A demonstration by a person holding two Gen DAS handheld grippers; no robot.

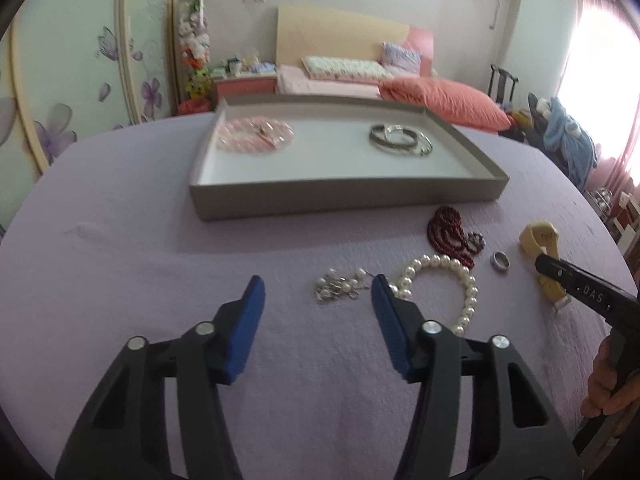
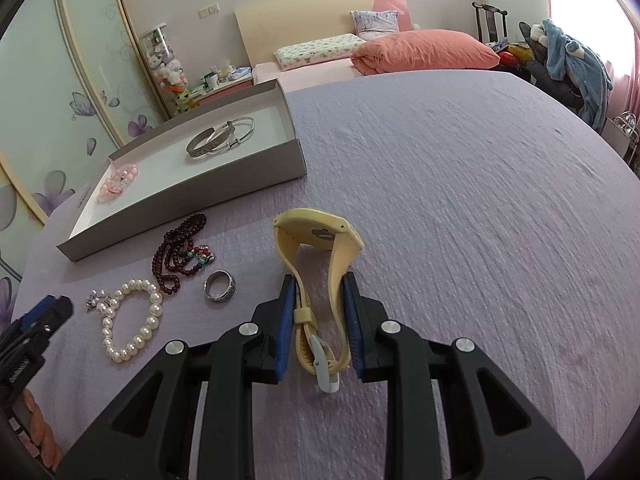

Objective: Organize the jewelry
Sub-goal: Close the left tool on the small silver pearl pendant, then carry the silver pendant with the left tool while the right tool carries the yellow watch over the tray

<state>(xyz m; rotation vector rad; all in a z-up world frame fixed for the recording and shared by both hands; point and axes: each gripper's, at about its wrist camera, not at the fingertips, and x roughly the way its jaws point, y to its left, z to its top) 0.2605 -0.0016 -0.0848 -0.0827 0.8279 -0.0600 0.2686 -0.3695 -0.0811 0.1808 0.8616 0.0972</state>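
My right tongs (image 2: 319, 312) are clamped on the yellow watch (image 2: 318, 264), both blue pads pressed against its strap, the watch face standing up ahead of the fingertips on the lavender-covered bench (image 2: 460, 200). My left tongs (image 1: 318, 300) hang wide apart with nothing in them; just ahead, between the tips, lies a small cluster of pearl earrings (image 1: 340, 286), and the pearl bracelet (image 1: 444, 286) touches the right fingertip. Beyond the bracelet sit dark red beads (image 1: 450, 236) and a silver ring (image 1: 501, 262). Further ahead stands the grey tray (image 1: 344, 192), holding a pink bracelet (image 1: 256, 136) and silver bangles (image 1: 400, 138).
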